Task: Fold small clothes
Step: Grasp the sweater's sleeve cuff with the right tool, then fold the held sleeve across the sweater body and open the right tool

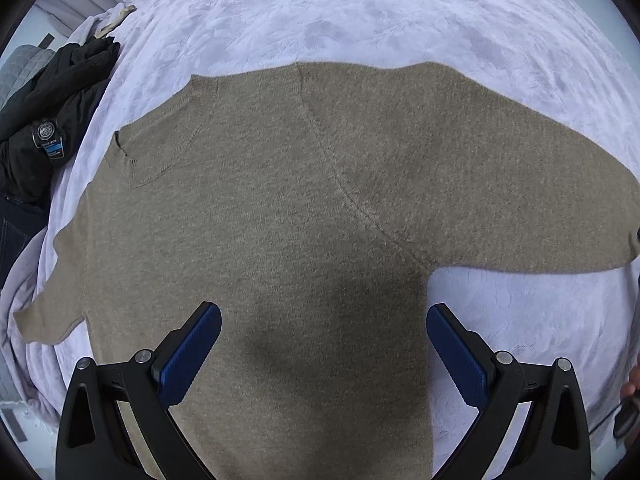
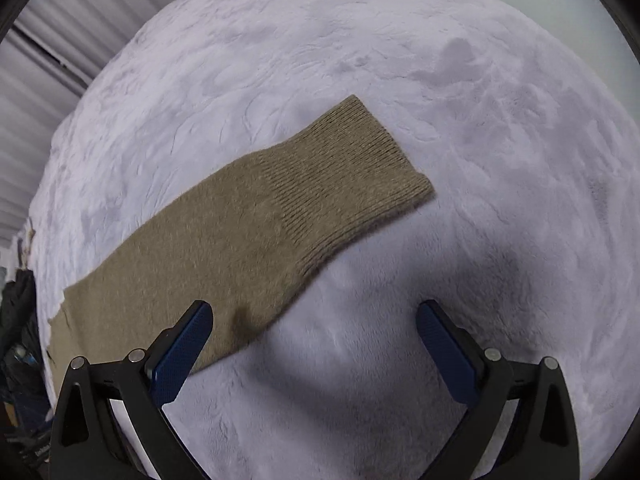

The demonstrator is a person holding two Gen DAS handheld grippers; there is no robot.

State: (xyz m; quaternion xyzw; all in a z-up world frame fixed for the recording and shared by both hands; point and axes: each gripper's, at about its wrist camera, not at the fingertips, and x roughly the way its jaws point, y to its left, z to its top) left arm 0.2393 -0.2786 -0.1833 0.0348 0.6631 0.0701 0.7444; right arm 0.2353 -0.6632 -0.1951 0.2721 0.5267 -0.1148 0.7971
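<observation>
Tan sweater (image 1: 280,208) spread flat on the lilac blanket (image 1: 360,12), sleeve cuff (image 2: 352,172) at centre frame; left gripper (image 1: 324,354) and right gripper (image 2: 314,350) both wide and empty, so a shallow pinch risks dragging the soft knit askew.

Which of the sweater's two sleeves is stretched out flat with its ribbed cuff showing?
The long sleeve under the right gripper: it lies straight, its ribbed cuff plain. The other sleeve shows no cuff.
</observation>
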